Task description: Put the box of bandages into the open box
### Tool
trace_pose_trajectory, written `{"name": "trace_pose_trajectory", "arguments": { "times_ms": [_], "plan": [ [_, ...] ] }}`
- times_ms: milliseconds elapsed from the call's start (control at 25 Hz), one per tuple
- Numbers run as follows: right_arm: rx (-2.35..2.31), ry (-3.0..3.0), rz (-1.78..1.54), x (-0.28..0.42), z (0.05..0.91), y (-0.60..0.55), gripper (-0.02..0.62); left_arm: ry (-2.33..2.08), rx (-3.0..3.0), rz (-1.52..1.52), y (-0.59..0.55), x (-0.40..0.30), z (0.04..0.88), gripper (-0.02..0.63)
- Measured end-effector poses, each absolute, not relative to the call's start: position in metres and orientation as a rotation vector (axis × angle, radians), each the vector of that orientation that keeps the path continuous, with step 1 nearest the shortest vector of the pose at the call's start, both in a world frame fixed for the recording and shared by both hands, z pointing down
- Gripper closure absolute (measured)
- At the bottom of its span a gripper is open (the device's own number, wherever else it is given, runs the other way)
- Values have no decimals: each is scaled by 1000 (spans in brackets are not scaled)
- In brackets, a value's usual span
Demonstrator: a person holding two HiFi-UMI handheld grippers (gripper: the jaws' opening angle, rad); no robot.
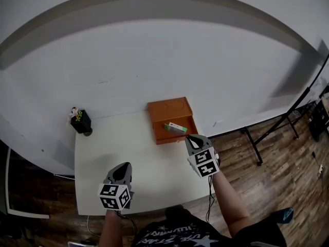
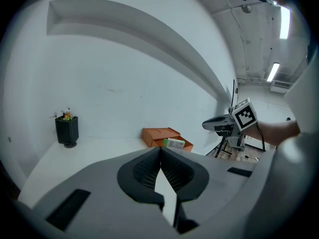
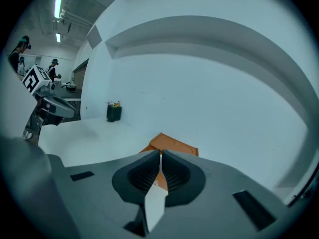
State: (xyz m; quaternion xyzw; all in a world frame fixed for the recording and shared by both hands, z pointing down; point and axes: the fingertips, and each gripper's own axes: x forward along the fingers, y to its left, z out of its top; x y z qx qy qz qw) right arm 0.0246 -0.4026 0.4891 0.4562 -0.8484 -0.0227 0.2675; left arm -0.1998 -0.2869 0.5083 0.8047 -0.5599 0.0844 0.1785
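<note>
Left gripper (image 1: 123, 168), jaws pressed together and empty, hovers over the near part of the white table (image 1: 103, 153). At the table's far left corner stands a small black pot (image 1: 81, 122). Further right, the orange open box (image 1: 167, 110) holds the box of bandages (image 1: 175, 127), so the task looks done. Right gripper (image 1: 191, 138), jaws together and empty, hangs just beside that box.

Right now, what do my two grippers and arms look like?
Both are grey with dark ribbed jaws. The left gripper and right gripper each carry a white cube with black square markers. A black cable hangs from the right one. Forearms are bare; the shirt is black with white print.
</note>
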Motion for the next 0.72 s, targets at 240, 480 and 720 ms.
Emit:
{"name": "trace_pose_trajectory", "arguments": {
  "times_ms": [240,480,720],
  "plan": [
    [1322,-2345,-46,18,474,-346,545,-1569,2298,224,-242,-203,504,586],
    [1344,-2340,-37,17,476,-292,546,-1551,2314,232,-196,-203,506,586],
    [1373,-2338,19,19,485,-240,546,-1519,2335,241,-152,-198,508,586]
  ]
}}
